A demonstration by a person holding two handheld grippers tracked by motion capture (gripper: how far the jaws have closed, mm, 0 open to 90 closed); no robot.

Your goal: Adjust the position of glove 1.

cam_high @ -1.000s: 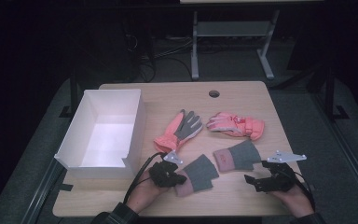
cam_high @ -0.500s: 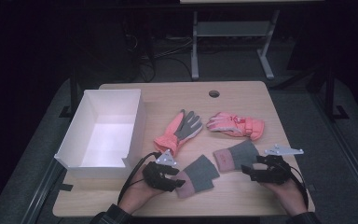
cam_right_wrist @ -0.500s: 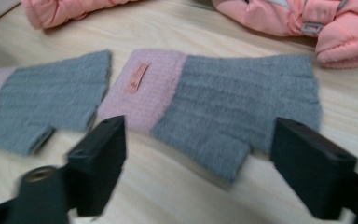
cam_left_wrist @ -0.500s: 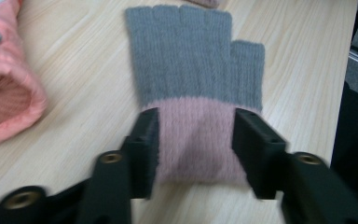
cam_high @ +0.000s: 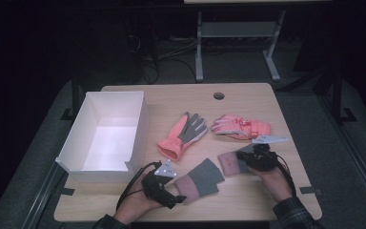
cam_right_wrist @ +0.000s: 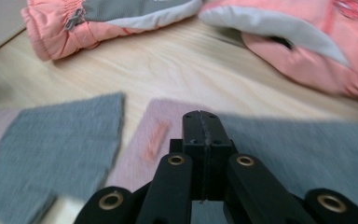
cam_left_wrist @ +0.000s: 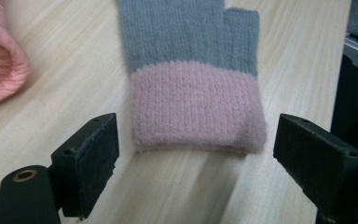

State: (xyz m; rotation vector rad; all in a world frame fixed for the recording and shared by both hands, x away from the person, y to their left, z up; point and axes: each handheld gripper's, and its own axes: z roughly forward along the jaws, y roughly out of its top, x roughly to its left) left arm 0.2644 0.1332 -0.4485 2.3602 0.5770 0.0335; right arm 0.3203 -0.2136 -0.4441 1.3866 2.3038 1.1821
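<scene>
Left tool (cam_left_wrist: 186, 172) stands released, its jaws just opened, either side of the pink cuff of the near knit mitten (cam_high: 201, 179), low centre of the worktop (cam_high: 267, 102). Right tool (cam_high: 244, 156), jaws just clenched together, sits over the second knit mitten (cam_high: 229, 162); whether fabric is pinched cannot be told. Best to take each cuff squarely before lifting toward the white box (cam_high: 138, 124).

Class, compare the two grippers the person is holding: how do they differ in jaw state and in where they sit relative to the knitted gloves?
The left gripper stands open, its jaws either side of the near knitted glove's pink cuff without touching it. The right gripper is shut, empty, above the other knitted glove. Both have black jaws.
</scene>
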